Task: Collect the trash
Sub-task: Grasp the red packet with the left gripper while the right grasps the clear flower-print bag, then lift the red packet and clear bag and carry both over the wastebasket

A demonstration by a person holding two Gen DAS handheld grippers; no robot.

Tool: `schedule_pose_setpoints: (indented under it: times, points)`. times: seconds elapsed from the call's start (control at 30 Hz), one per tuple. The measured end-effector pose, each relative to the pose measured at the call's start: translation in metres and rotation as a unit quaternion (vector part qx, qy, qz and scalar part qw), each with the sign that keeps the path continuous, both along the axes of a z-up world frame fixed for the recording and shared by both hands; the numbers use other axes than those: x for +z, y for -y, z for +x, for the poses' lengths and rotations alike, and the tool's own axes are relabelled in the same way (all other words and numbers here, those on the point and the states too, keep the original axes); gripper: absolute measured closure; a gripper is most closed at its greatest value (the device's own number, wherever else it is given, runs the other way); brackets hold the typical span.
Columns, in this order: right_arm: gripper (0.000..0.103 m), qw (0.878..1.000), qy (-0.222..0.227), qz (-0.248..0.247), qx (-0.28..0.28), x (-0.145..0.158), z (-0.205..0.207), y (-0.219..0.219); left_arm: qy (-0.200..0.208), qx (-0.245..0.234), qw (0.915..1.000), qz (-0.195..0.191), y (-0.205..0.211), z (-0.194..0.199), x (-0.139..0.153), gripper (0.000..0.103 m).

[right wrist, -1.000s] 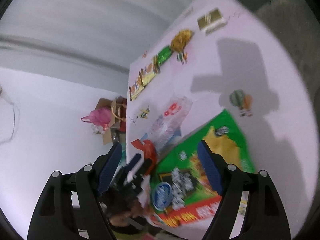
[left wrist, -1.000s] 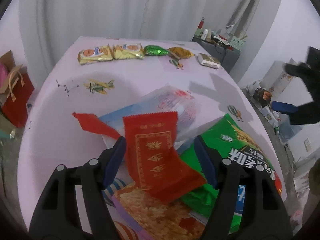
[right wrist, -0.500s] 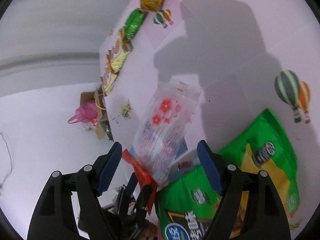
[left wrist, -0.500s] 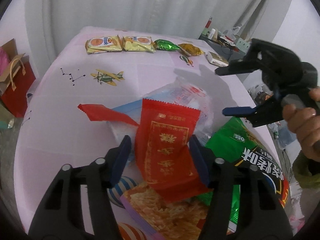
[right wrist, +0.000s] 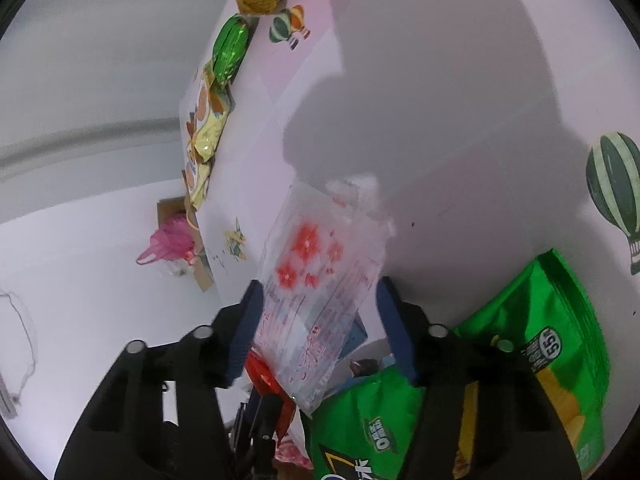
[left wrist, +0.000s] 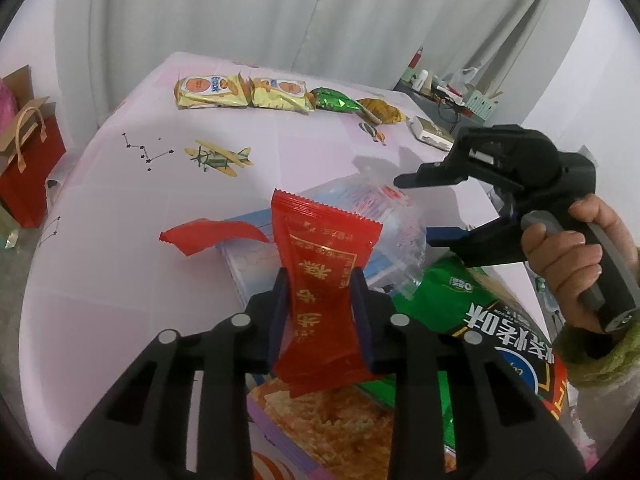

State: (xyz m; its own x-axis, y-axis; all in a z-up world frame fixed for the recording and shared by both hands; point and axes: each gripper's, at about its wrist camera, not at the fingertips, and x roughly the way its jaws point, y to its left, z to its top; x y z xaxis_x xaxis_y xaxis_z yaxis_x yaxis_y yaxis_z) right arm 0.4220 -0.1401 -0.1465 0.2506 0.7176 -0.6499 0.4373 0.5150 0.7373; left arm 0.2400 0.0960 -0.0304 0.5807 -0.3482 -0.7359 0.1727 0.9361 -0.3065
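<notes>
A red wrapper [left wrist: 320,280] is gripped between the blue pads of the left gripper [left wrist: 320,312], whose jaws have just been closing onto it; its upper end stands up above the fingertips and its lower end hangs below them. A torn red strip [left wrist: 212,236] is seen to its left, lying on the pink surface [left wrist: 120,264].

The right gripper [right wrist: 320,320] is held around a clear plastic bag [right wrist: 320,288] printed with red flowers. Its jaws have just been closing too, with the bag between them, but from either view it cannot be said for certain whether the pads already press on the film. In the left wrist view this gripper is seen gripped by a hand [left wrist: 568,256] at the right, with the bag puffed up behind the red wrapper.

A large green snack bag [right wrist: 540,360] lies just beside the clear bag, partly under the right gripper. An orange-printed packet [left wrist: 332,424] lies beneath the left gripper. At the far edge of the surface a row is laid out: two yellow biscuit packs [left wrist: 244,90], a green foil wrapper [left wrist: 332,100], a golden wrapper [left wrist: 380,110] and a small box [left wrist: 432,134]. A red paper bag [left wrist: 28,172] stands on the floor at the left.
</notes>
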Motion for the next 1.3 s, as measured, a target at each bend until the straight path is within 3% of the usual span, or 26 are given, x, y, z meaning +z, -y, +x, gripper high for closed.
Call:
schedule_pose_setpoints:
  times: [0.3,0.4,1.3]
  points:
    - [0.091,1.000,0.005,0.025,-0.016,-0.007,-0.004,0.009,0.005,0.005,0.9999,-0.010,-0.004,0.000,0.003,0.085]
    - [0.096,0.999,0.014,0.030,-0.020,-0.005,-0.008,0.012,0.007,0.007,0.9999,-0.012,-0.006,0.000,0.004,0.088]
    - [0.100,0.989,0.128,0.062,-0.038,0.072,-0.042,0.043,0.072,0.001,0.9971,-0.022,0.001,-0.028,0.063,0.095]
